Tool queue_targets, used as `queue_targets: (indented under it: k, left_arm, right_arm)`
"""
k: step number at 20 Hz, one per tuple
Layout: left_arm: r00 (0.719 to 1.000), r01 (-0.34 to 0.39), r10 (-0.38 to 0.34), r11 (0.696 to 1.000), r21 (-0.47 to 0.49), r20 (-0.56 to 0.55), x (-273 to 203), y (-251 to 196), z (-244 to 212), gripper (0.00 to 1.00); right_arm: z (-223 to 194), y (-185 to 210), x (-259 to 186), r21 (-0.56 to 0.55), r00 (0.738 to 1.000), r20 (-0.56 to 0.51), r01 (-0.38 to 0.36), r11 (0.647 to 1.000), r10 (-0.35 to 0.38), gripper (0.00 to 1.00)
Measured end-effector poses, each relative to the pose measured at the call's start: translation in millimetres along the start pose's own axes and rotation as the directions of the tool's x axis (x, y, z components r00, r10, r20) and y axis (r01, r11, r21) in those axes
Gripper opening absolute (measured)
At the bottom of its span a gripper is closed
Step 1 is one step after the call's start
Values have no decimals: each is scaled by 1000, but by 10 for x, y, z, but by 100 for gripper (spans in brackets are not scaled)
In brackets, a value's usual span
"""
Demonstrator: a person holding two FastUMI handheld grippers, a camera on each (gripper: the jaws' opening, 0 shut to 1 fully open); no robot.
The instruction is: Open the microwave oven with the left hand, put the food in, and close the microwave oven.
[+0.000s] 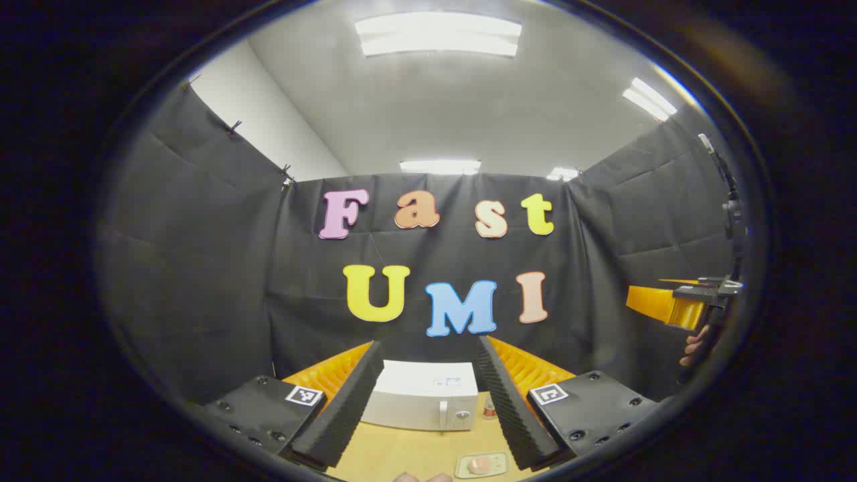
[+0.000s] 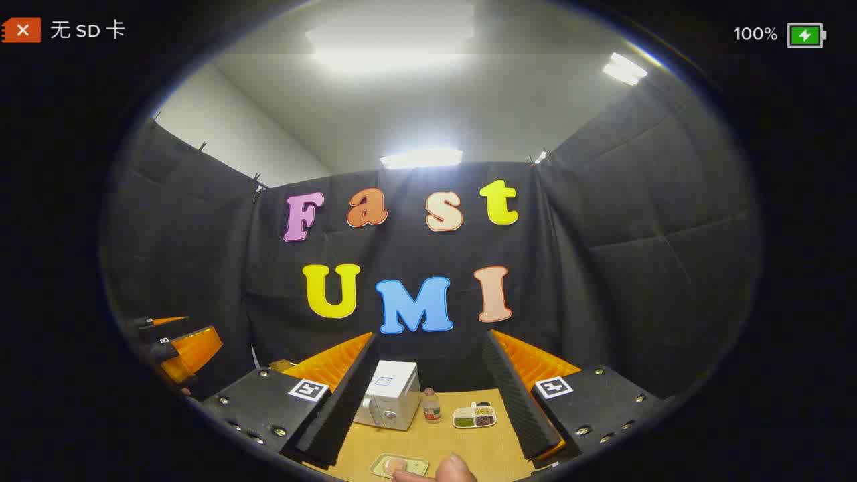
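1. the microwave oven (image 1: 422,396) stands on the wooden bench (image 1: 408,455) against the back wall, white, its door closed, with a vertical handle near the door's right edge beside the control panel. in the right gripper view the microwave oven (image 2: 388,396) sits left of centre, seen at an angle.
2. the food looks to be a small tray (image 2: 400,464) with a pale item in it, at the near edge of the bench; a bare hand (image 2: 448,471) is just beside it, possibly touching. the same tray (image 1: 481,464) lies nearer than the oven in the left gripper view.
3. a small bottle (image 2: 432,406) stands just right of the oven, and a divided dish (image 2: 475,416) of mixed bits lies beside it.
4. the left gripper (image 1: 422,402) has its jaws wide apart and empty, framing the oven from well back.
5. the right gripper (image 2: 428,408) is likewise spread wide, holding nothing.
6. judgement: nothing has begun; the opening step is in hand. next, the left gripper should close in on the door handle, narrow onto it, and pull along the door's swing, with the oven kept from sliding.
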State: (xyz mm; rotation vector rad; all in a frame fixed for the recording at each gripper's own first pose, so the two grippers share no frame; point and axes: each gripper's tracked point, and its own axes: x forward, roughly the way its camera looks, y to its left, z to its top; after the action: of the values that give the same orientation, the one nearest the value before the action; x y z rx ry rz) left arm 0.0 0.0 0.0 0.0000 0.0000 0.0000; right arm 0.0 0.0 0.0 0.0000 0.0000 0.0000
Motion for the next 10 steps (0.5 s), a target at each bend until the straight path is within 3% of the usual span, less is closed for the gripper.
queue_targets:
  k: [10]
  left_arm:
    - [1000,-12,12,1000,15,-14,4,-84,-74,94]
  right_arm:
    - [2,-101,11,-34,1000,2,-9,999,9,96]
